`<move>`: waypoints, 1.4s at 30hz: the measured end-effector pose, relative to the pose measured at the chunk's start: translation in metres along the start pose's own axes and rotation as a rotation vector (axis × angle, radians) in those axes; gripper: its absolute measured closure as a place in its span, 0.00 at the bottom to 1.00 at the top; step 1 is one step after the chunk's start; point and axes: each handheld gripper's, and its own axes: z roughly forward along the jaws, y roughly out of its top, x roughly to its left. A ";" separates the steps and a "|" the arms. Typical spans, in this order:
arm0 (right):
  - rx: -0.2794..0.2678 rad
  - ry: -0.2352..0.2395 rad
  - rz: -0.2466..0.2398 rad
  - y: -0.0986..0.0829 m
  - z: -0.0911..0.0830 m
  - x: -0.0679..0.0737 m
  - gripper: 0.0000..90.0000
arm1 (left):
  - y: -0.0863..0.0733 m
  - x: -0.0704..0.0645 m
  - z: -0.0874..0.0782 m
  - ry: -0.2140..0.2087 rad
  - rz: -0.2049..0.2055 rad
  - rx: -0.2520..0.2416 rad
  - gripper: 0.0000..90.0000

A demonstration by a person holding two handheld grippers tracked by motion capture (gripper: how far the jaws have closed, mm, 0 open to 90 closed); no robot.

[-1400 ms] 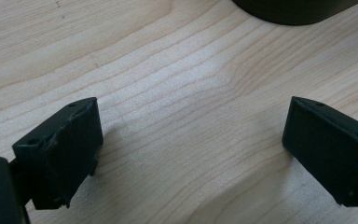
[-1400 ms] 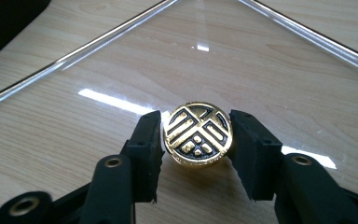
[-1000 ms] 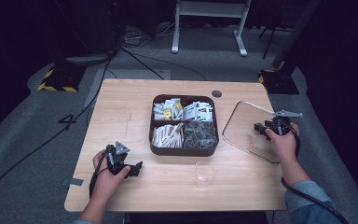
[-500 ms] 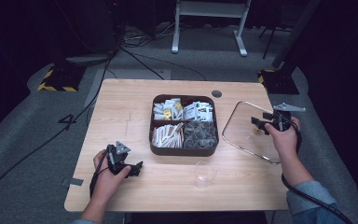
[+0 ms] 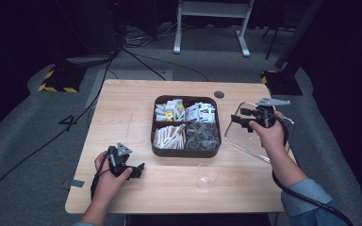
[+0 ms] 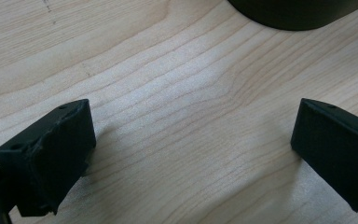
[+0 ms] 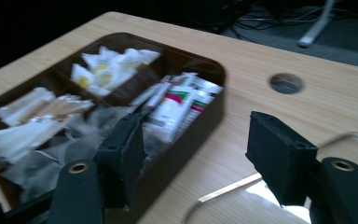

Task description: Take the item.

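Both tongs are black with blocky jaws, grey triangular top plates, trailing black cables; the right forearm wears a blue sleeve [image 5: 306,197].

A dark brown four-compartment tray [image 5: 186,151] of packets sits mid-counter; at its 3 o'clock, just beside it, a clear lid [image 5: 245,146] lies flat.
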 end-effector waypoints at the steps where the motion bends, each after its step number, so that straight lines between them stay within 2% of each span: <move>1: 0.009 0.013 -0.011 0.002 0.004 0.005 0.44 | 0.000 0.000 0.000 -0.001 -0.001 0.000 0.00; 7: 0.066 0.078 -0.066 0.008 0.028 0.026 0.49 | -0.001 0.000 0.000 -0.002 0.002 0.001 0.00; 13: 0.126 0.142 -0.093 0.001 0.050 0.044 0.51 | 0.000 0.000 0.000 -0.003 0.004 0.001 0.00; 23: 0.157 0.206 -0.113 -0.010 0.071 0.064 0.51 | 0.000 0.000 0.000 -0.005 0.005 0.002 0.00; 25: 0.173 0.227 -0.111 -0.012 0.076 0.067 0.50 | 0.000 0.000 0.000 -0.005 0.005 0.001 0.00; 29: 0.210 0.252 -0.137 -0.018 0.088 0.073 0.54 | 0.000 0.000 0.000 -0.005 0.007 0.000 0.00; 32: 0.243 0.243 -0.167 -0.022 0.095 0.078 0.58 | -0.001 0.000 -0.001 -0.007 0.010 0.000 0.00; 36: 0.253 0.224 -0.187 -0.025 0.099 0.079 0.73 | -0.001 0.000 -0.001 -0.011 0.010 0.003 0.00; 42: 0.240 0.205 -0.195 -0.023 0.096 0.081 0.75 | -0.001 -0.001 -0.001 -0.011 0.008 0.002 0.00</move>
